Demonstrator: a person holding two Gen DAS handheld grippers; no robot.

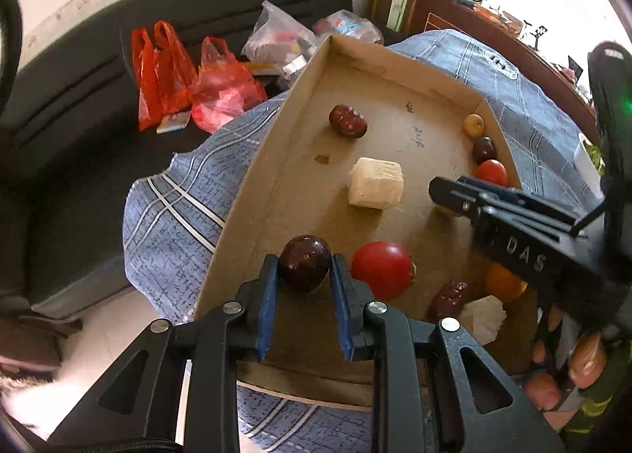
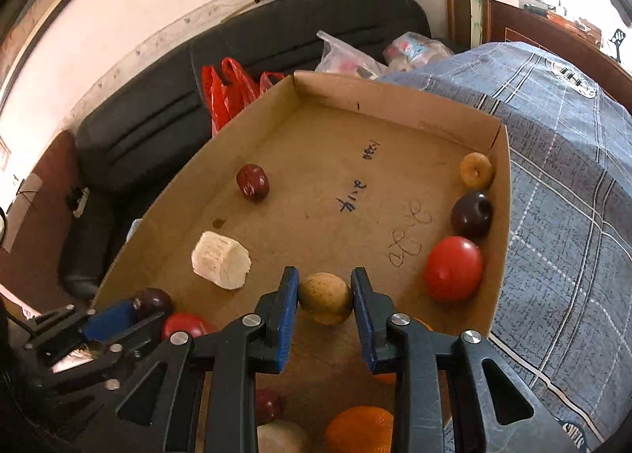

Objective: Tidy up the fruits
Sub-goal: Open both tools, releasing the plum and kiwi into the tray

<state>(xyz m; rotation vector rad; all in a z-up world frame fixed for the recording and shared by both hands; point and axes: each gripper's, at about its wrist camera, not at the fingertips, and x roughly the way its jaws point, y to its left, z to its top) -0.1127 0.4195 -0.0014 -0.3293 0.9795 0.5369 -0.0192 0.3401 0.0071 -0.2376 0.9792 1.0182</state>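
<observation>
A shallow cardboard tray (image 1: 300,97) (image 2: 395,97) on a blue cloth holds scattered fruits. My left gripper (image 1: 304,267) is shut on a dark plum (image 1: 305,262) near the tray's left wall; it also shows in the right wrist view (image 2: 118,318). My right gripper (image 2: 324,297) is shut on a tan round fruit (image 2: 325,297); it shows in the left wrist view (image 1: 454,192). A red tomato (image 1: 381,270) lies beside the plum. Along the right wall sit a tan fruit (image 2: 476,170), a dark plum (image 2: 472,214) and a red tomato (image 2: 454,269).
A wrinkled red date (image 2: 252,182) and a white chunk (image 2: 221,259) lie mid-tray. An orange (image 2: 359,429), another date (image 1: 448,297) and a white piece (image 1: 482,314) lie near the front. Red plastic bags (image 1: 177,74) sit on a black sofa (image 1: 98,58) beyond.
</observation>
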